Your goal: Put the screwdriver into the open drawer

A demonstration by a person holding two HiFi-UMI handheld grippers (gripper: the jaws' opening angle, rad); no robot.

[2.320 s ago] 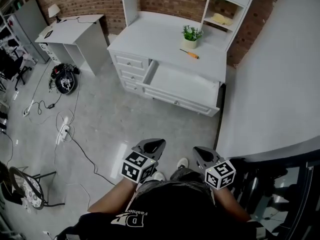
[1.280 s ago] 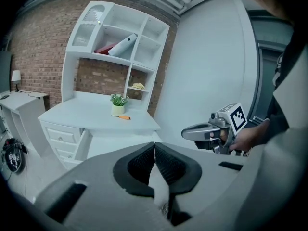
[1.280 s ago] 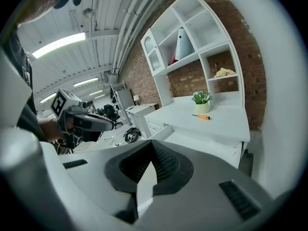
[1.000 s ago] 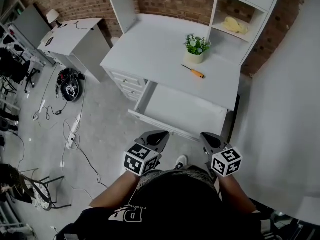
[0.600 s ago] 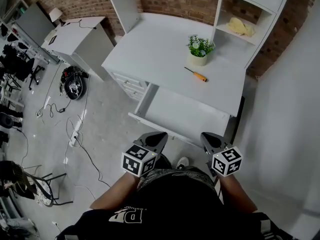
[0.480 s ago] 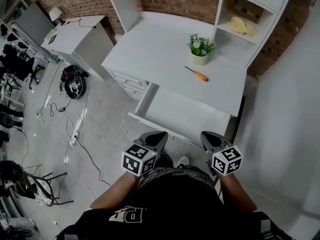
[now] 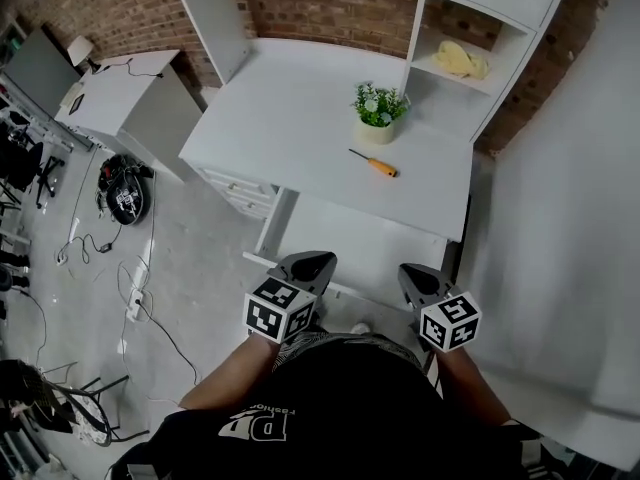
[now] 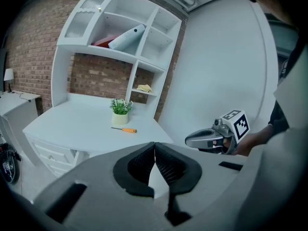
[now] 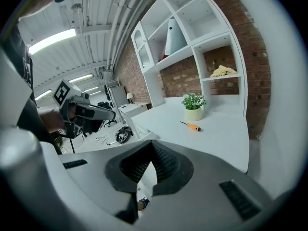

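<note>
A screwdriver [image 7: 374,163] with an orange handle lies on the white desk top [image 7: 290,118], just in front of a small potted plant [image 7: 377,111]; it also shows as the screwdriver [image 8: 124,130] in the left gripper view and the screwdriver [image 9: 191,126] in the right gripper view. The open drawer [image 7: 358,249] juts out below the desk's front edge. My left gripper [image 7: 308,263] and right gripper [image 7: 414,274] hover side by side over the drawer's near edge, well short of the screwdriver. Both are shut with nothing between the jaws.
A hutch with shelves rises behind the desk; a yellow cloth [image 7: 456,60] lies in its right cubby. A second white desk [image 7: 112,93] stands at the left, with cables and a dark bag [image 7: 122,192] on the floor. A white wall [image 7: 560,218] runs along the right.
The view has closed in on the desk: it and the drawer sit nearer and lower in the head view. Both grippers have come forward to the drawer's front edge, still shut.
</note>
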